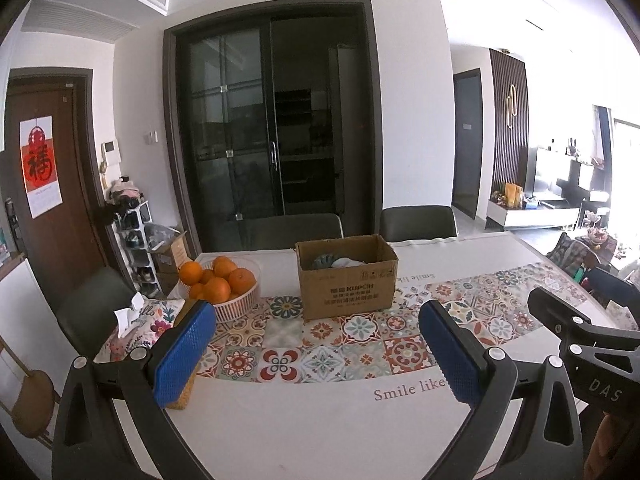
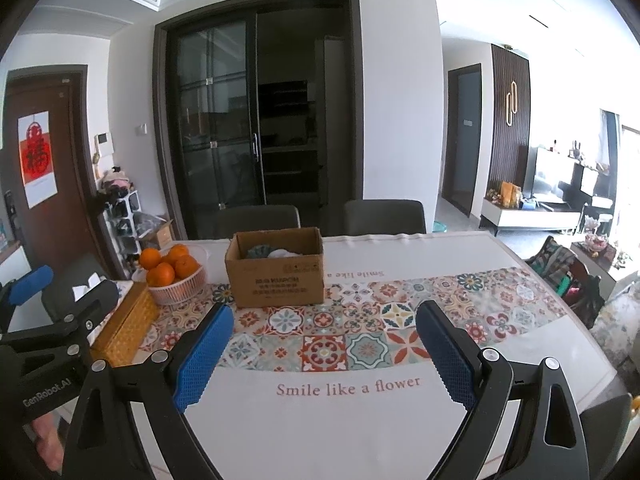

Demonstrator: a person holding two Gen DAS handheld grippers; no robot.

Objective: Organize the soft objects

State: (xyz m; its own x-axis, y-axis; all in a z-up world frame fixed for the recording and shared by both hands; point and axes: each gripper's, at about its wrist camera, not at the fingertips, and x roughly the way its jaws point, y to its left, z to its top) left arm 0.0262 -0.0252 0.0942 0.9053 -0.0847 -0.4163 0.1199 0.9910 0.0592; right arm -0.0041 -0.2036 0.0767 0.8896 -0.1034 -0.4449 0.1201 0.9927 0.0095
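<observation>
An open cardboard box (image 1: pixel 347 280) stands on the patterned table runner; it also shows in the right wrist view (image 2: pixel 277 270). Inside lie soft items, a teal one (image 1: pixel 325 261) and a white one (image 1: pixel 347 262), partly hidden by the box wall. My left gripper (image 1: pixel 316 344) is open and empty, held above the table in front of the box. My right gripper (image 2: pixel 324 346) is open and empty, also in front of the box and to the right of the left one. No soft object lies loose on the table.
A white basket of oranges (image 1: pixel 224 284) stands left of the box. A woven tissue box (image 2: pixel 126 328) with a floral cover (image 1: pixel 148 320) sits at the table's left edge. Dark chairs (image 1: pixel 418 222) stand behind the table (image 2: pixel 320 432). A bag (image 2: pixel 560 268) lies off its right edge.
</observation>
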